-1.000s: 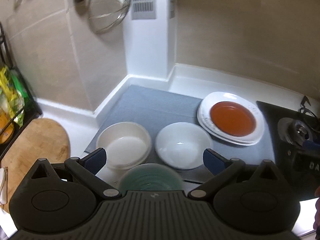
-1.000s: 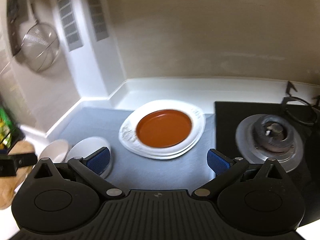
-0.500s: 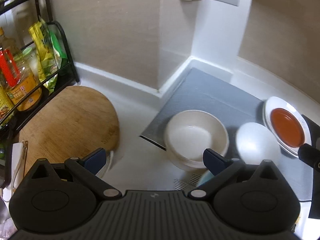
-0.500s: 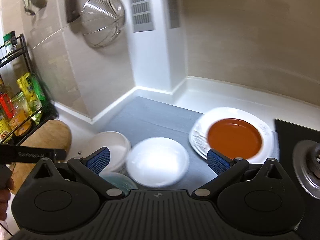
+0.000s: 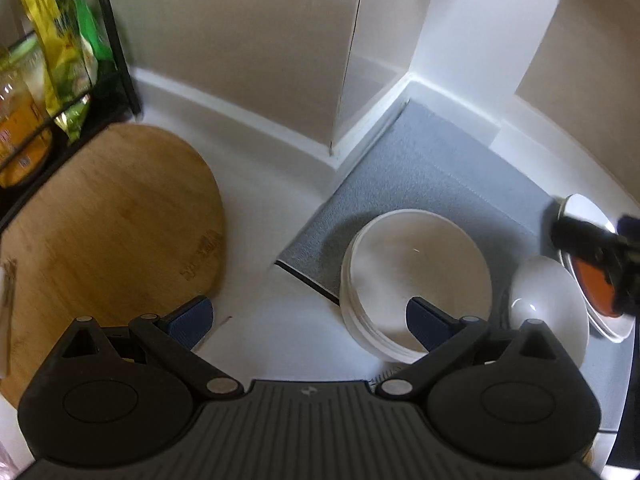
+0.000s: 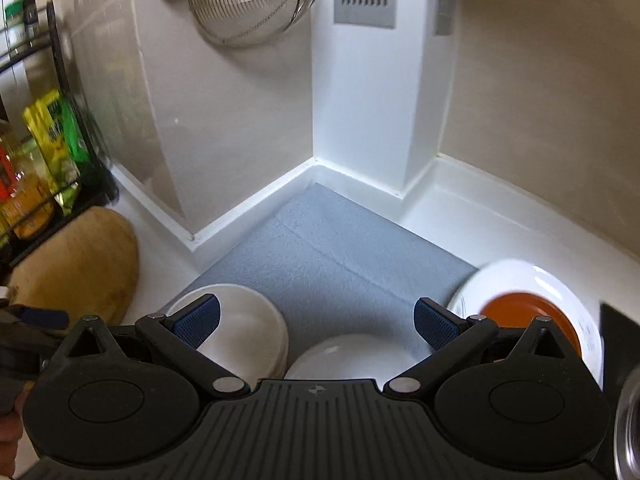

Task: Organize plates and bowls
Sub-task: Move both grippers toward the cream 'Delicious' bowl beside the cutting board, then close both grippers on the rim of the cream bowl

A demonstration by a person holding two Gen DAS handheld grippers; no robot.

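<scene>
A stack of off-white bowls point(image 5: 416, 268) sits on the front left corner of a grey mat point(image 5: 432, 172). A white bowl point(image 5: 548, 300) stands to its right, then an orange plate point(image 5: 596, 284) on white plates point(image 5: 588, 208). My left gripper point(image 5: 308, 320) is open and empty above the counter, its right finger over the stack's rim. My right gripper point(image 6: 316, 320) is open and empty above the white bowl point(image 6: 352, 356), between the stack point(image 6: 248, 320) and the orange plate point(image 6: 528, 312) on white plates point(image 6: 520, 276).
A round wooden board point(image 5: 100, 232) lies left of the mat. A black wire rack point(image 5: 48, 92) with bottles and packets stands at far left. A metal strainer point(image 6: 252, 0) hangs on the wall. The hob edge point(image 6: 620, 320) is at far right.
Both grippers have swung left. The left one now looks down on the board and the bowl stack; the right one has come closer over the white bowl. Both stay open.
</scene>
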